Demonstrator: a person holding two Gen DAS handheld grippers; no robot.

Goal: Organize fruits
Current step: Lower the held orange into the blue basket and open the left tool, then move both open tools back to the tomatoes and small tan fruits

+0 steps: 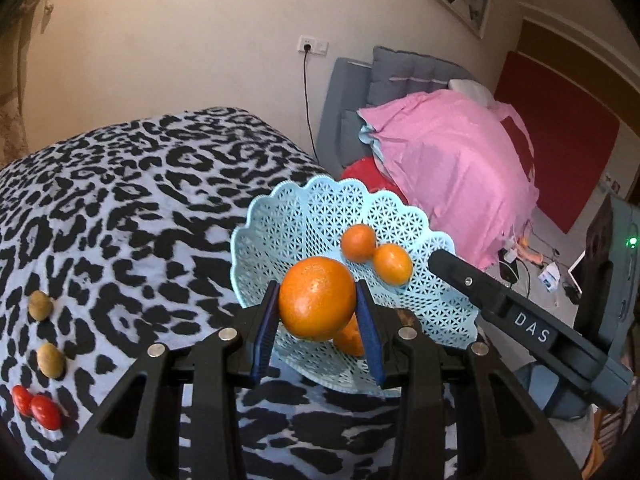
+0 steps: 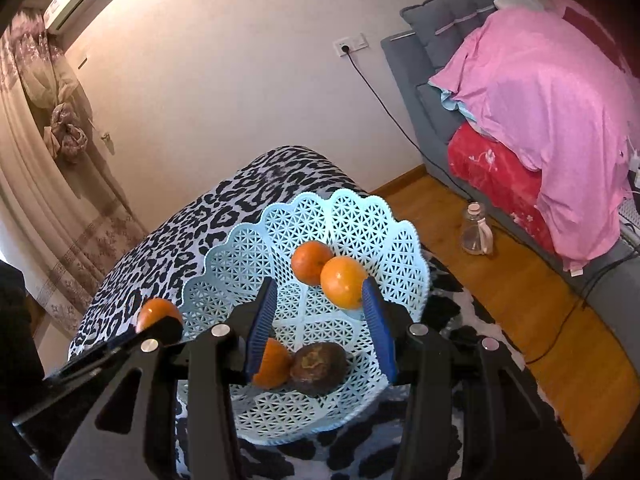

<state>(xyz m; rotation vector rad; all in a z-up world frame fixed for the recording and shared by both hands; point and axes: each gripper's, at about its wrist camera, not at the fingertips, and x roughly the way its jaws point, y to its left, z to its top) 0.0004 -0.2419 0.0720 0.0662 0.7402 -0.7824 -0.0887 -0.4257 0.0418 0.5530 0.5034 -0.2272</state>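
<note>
A pale blue lattice basket (image 1: 280,216) (image 2: 248,248) stands on the leopard-print cloth. My left gripper (image 1: 317,312) is shut on a large orange (image 1: 316,298), held just above the basket's near rim; the same orange shows at the left in the right wrist view (image 2: 156,312). In the basket lie two oranges (image 2: 308,262) (image 2: 342,282), another orange (image 2: 272,364) and a dark brown fruit (image 2: 318,368). My right gripper (image 2: 320,320) is open and empty over the basket, its finger seen in the left wrist view (image 1: 460,270).
On the cloth at the left lie two olive-brown fruits (image 1: 40,305) (image 1: 51,360) and two red ones (image 1: 40,410). A bed with a pink cover (image 1: 452,160) stands to the right. A clear jar (image 2: 476,230) stands on the wooden floor.
</note>
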